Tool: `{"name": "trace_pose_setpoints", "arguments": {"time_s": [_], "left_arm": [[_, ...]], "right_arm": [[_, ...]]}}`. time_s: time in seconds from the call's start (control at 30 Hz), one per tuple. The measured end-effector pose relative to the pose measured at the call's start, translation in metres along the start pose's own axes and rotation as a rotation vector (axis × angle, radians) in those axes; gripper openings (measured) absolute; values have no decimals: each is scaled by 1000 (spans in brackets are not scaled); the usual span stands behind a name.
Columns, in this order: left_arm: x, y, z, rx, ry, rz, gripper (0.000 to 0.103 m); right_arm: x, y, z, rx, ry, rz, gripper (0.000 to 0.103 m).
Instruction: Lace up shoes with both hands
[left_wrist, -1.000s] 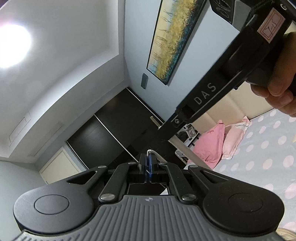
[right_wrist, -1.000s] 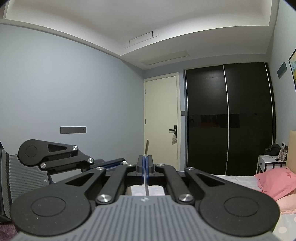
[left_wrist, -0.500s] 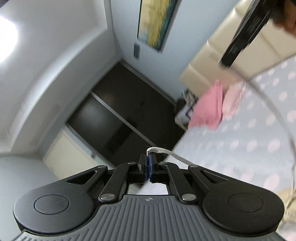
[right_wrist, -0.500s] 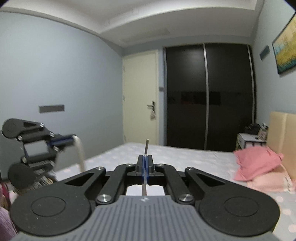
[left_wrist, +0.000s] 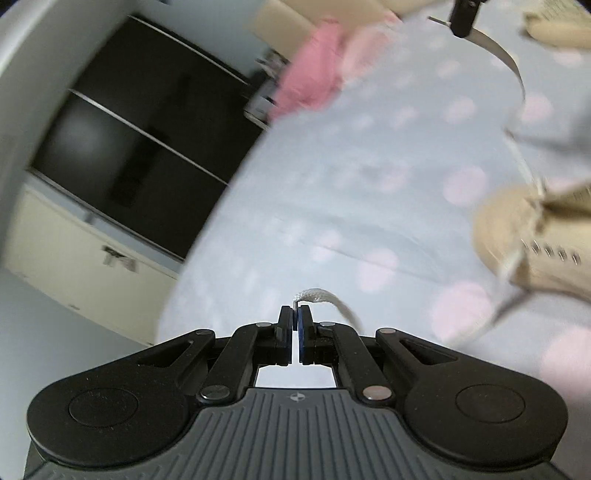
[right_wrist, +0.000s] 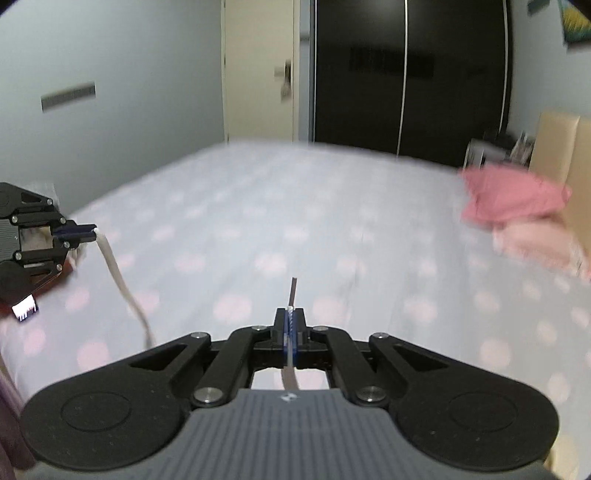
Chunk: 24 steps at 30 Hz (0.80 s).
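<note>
A beige shoe (left_wrist: 517, 229) lies on the bed at the right of the left wrist view, blurred. My left gripper (left_wrist: 295, 314) is shut on one end of its white lace (left_wrist: 321, 295), which trails right toward the shoe. My right gripper (right_wrist: 290, 315) is shut on the other lace end, whose dark tip (right_wrist: 293, 291) pokes out ahead of the fingers. The right wrist view shows the left gripper (right_wrist: 90, 232) at the far left with the lace (right_wrist: 114, 269) hanging from it. The right gripper (left_wrist: 463, 18) shows at the top of the left wrist view.
The bed (right_wrist: 332, 206) has a pale blue sheet with pink dots. Pink pillows (right_wrist: 509, 199) lie by the beige headboard. A second beige shoe (left_wrist: 557, 26) sits farther back. A black wardrobe (right_wrist: 406, 74) and a cream door (right_wrist: 258, 74) stand beyond the bed.
Both grippers have dropped and tipped down from the ceiling and walls toward the bed, each still shut on its lace end. The shoe has come into the left wrist view.
</note>
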<state>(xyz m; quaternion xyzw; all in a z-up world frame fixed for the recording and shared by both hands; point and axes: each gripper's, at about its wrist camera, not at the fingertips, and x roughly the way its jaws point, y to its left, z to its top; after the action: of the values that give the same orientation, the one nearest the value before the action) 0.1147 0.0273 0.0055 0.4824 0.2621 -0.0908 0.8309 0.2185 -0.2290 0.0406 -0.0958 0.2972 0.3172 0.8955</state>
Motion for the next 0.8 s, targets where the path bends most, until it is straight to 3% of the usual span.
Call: {"name": "trace_pose_setpoints", "arguments": {"time_s": [0.13, 0.3, 0.43, 0.6, 0.73, 0.8], "left_arm": [[10, -34, -7, 110, 32, -132, 1], [15, -73, -31, 227, 103, -242, 1], [15, -80, -38, 227, 117, -277, 1], [14, -72, -36, 171, 88, -285, 4], [22, -71, -28, 141, 63, -252, 33], [30, -69, -20, 124, 53, -229, 36]], "right_arm": [[39, 6, -21, -37, 111, 41, 3], [74, 25, -54, -100, 240, 93, 3], [89, 30, -62, -104, 300, 127, 3], [101, 49, -62, -145, 296, 167, 3], [101, 61, -59, -187, 295, 182, 3], [98, 66, -58, -201, 294, 187, 3]]}}
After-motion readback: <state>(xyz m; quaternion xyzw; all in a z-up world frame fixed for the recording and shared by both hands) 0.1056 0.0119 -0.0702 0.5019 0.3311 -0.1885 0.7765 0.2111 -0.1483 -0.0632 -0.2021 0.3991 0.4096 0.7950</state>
